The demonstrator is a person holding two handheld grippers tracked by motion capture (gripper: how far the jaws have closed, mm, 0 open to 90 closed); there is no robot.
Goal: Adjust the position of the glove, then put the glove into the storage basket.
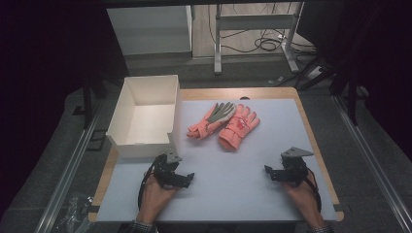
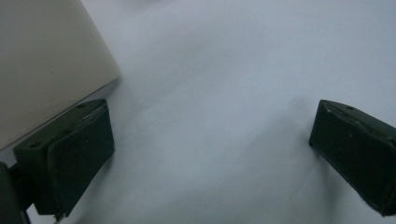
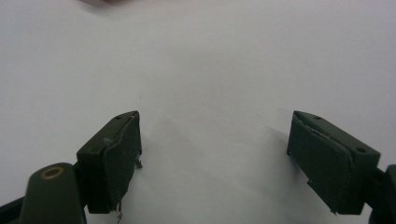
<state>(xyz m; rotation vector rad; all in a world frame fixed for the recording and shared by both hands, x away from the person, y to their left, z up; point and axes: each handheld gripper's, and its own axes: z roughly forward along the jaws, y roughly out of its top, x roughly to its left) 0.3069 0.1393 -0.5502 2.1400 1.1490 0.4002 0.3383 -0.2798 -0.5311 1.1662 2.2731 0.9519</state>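
Nearest the bottom edge of the high view, two forearms are seen coming in, each hand wrapped around a gripper that rests low over the pale blue mat (image 1: 233, 179). The left gripper (image 1: 187, 178) is held near the front left of the mat, just in front of the near right corner of the white box (image 1: 127, 138). In the left gripper view its jaws are spread wide, with nothing but bare mat between them, and the box's cream outer wall (image 2: 42, 65) is seen just beside the left-hand jaw. The right gripper (image 1: 268, 171) is held near the front right of the mat, well apart from the left one. Its jaws are also set wide in the right gripper view, and only bare mat lies between them. A grey three-cornered plate is carried on top of each gripper.

Farther back, around the middle of the mat, a pair of pink gloves (image 1: 226, 124) is laid flat. The two gloves are touching side by side, cuffs toward the person and fingers pointing away and to the right. The left glove (image 1: 211, 120) is turned so that a grey palm is shown; the right glove (image 1: 239, 127) shows its pink back. Both are well apart from either gripper.

At the left, the open box is stood upright on the table's far left part, its inside empty. A strip of wooden table edge (image 1: 316, 145) is left uncovered around the mat.
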